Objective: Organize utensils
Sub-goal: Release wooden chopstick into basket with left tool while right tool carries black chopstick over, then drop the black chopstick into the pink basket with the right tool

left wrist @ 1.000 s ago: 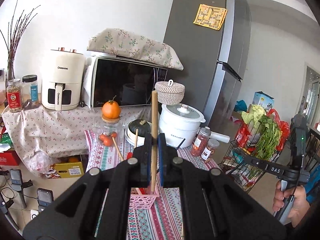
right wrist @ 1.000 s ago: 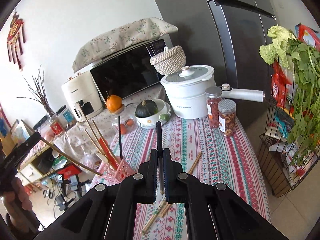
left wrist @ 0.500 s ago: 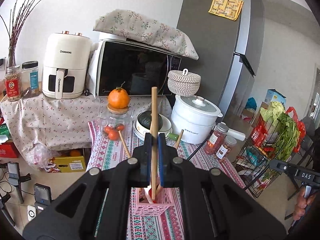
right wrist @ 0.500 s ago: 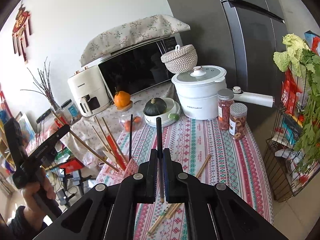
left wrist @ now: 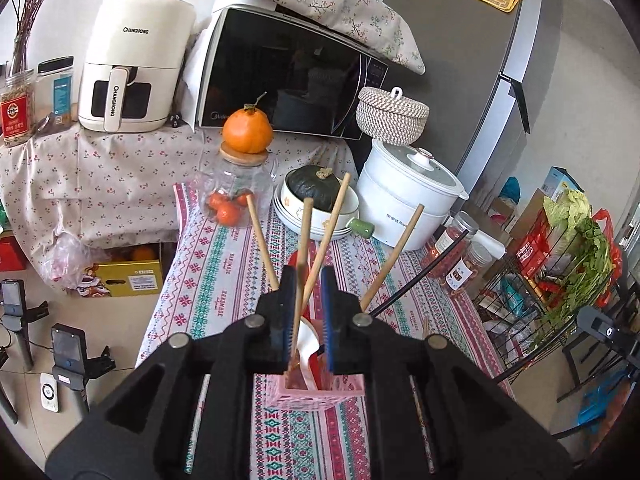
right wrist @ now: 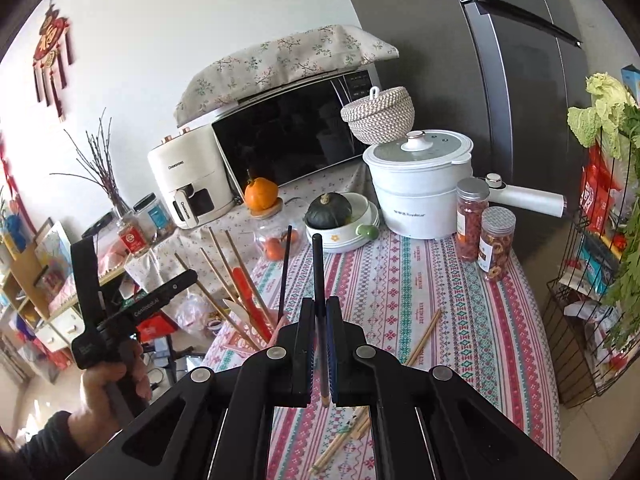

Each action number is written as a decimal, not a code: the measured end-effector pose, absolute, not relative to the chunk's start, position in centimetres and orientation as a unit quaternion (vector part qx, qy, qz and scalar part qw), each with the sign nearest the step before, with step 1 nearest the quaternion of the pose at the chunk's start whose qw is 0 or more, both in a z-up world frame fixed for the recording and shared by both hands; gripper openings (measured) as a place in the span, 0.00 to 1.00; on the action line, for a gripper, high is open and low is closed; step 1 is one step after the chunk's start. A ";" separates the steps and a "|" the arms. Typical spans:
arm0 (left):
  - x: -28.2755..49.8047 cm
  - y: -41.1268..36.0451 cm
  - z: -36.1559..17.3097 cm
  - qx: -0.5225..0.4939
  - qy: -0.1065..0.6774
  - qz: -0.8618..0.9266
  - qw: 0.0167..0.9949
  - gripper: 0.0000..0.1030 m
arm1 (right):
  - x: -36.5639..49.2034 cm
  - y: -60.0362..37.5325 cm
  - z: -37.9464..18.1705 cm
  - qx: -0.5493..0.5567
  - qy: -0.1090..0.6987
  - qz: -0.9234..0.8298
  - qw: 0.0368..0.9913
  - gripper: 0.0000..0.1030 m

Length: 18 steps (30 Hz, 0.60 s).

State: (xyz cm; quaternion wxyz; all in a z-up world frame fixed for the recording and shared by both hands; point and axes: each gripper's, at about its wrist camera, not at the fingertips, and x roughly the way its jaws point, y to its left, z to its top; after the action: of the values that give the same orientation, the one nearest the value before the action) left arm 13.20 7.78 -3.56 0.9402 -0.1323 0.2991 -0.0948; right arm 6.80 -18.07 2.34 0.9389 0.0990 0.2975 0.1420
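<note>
My left gripper (left wrist: 306, 280) hangs just above a pink slotted holder (left wrist: 316, 394) on the patterned tablecloth; its jaws stand apart and a wooden chopstick (left wrist: 303, 256) stands loose between them, its lower end in the holder. Several more wooden chopsticks (left wrist: 390, 256), a black one (left wrist: 420, 270) and a red-and-white utensil lean in the holder. My right gripper (right wrist: 320, 308) is shut on a black chopstick (right wrist: 318, 272), held upright over the table. The holder (right wrist: 276, 330) and the left gripper (right wrist: 132, 312) show at the left there.
Loose wooden chopsticks (right wrist: 422, 338) lie on the tablecloth, more (right wrist: 344, 438) near the front edge. A white cooker (right wrist: 420, 188), two spice jars (right wrist: 496, 244), a bowl with a squash (right wrist: 332, 216) and a glass jar under an orange (left wrist: 238, 184) stand behind. A wire rack (right wrist: 592, 288) is at right.
My left gripper has opened and let go of the wooden chopstick, which now stands in the holder. The left view has tipped down towards the holder. My right gripper still holds the black chopstick.
</note>
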 end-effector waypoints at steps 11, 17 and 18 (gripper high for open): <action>10.7 8.8 -2.4 -0.099 0.374 -0.042 0.921 0.81 | 7.6 -14.4 5.5 0.102 0.263 0.180 0.942 0.05; 10.2 10.5 -5.2 -0.097 0.410 -0.024 0.907 0.82 | 9.4 -12.8 6.7 0.117 0.244 0.189 0.944 0.05; 10.4 10.8 -5.7 -0.108 0.423 -0.024 0.899 0.82 | 9.8 -12.5 6.7 0.116 0.245 0.189 0.944 0.05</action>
State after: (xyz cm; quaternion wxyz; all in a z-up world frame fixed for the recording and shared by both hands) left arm 10.38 10.82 -5.71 0.8995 -0.1079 0.4228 -0.0236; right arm 9.80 -12.48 6.67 0.9438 0.1161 0.2454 0.1887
